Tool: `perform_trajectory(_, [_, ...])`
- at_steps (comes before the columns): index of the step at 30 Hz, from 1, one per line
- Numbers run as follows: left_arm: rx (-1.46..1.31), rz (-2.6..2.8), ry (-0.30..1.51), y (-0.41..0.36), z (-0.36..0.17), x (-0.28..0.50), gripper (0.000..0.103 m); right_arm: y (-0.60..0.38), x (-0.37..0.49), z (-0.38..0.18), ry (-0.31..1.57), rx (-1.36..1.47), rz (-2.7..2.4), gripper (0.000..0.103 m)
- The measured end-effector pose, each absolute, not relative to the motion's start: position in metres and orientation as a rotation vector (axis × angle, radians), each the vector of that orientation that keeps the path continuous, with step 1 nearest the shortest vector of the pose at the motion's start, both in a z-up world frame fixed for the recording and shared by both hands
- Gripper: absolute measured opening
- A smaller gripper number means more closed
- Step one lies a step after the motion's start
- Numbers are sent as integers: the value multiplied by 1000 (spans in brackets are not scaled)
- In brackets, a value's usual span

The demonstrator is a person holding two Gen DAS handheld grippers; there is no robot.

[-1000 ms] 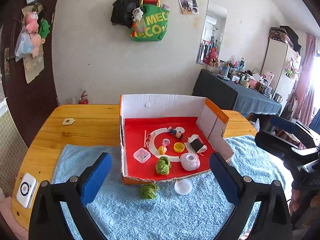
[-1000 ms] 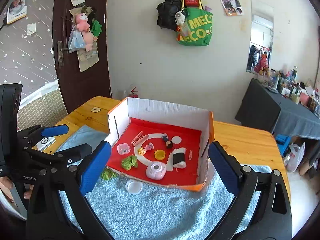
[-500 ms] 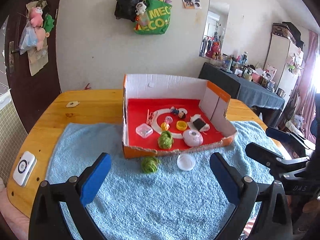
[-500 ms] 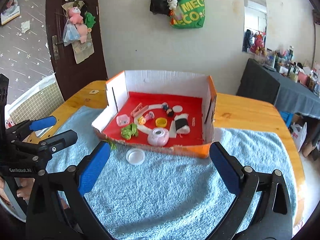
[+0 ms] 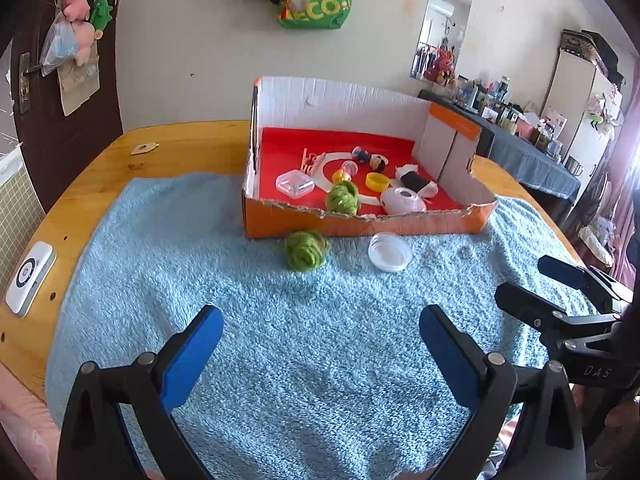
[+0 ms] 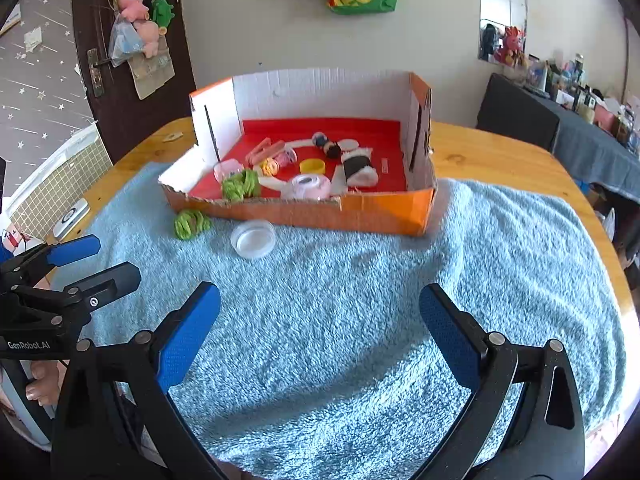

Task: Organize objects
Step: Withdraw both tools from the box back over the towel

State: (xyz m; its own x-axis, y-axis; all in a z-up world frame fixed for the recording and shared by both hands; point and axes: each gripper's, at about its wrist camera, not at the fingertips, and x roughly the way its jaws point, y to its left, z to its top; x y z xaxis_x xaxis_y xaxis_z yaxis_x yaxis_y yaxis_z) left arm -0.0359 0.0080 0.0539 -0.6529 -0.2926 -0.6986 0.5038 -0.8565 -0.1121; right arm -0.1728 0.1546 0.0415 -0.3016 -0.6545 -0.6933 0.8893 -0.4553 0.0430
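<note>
A fluffy light-blue towel [image 5: 304,320] covers most of the round wooden table [image 5: 100,172]. Near its far edge sits an orange cardboard box with a red floor [image 5: 360,224], holding small toys. Just in front lie a green yarn ball [image 5: 306,250] and a clear round plastic lid [image 5: 390,252]. The left gripper [image 5: 320,344] and the right gripper [image 6: 320,320] hover spread wide, empty. A green tote bag [image 5: 316,0] hangs on the wall.

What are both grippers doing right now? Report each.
Left gripper: open, holding nothing, above the blue towel.
Right gripper: open, holding nothing.
</note>
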Motion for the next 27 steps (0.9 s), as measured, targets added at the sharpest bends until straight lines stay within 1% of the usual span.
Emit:
perform_trajectory(14, [1029, -2459, 429, -3, 42, -46, 100, 143, -179, 27, 460, 845, -1875, 101])
perform_trajectory(24, [1116, -2460, 412, -36, 32, -65, 100, 102, -180, 12, 514, 920, -1792, 101])
perform_trajectory(27, [1131, -2473, 390, -45, 33, -71, 97, 88, -179, 12, 549, 917, -1779, 101])
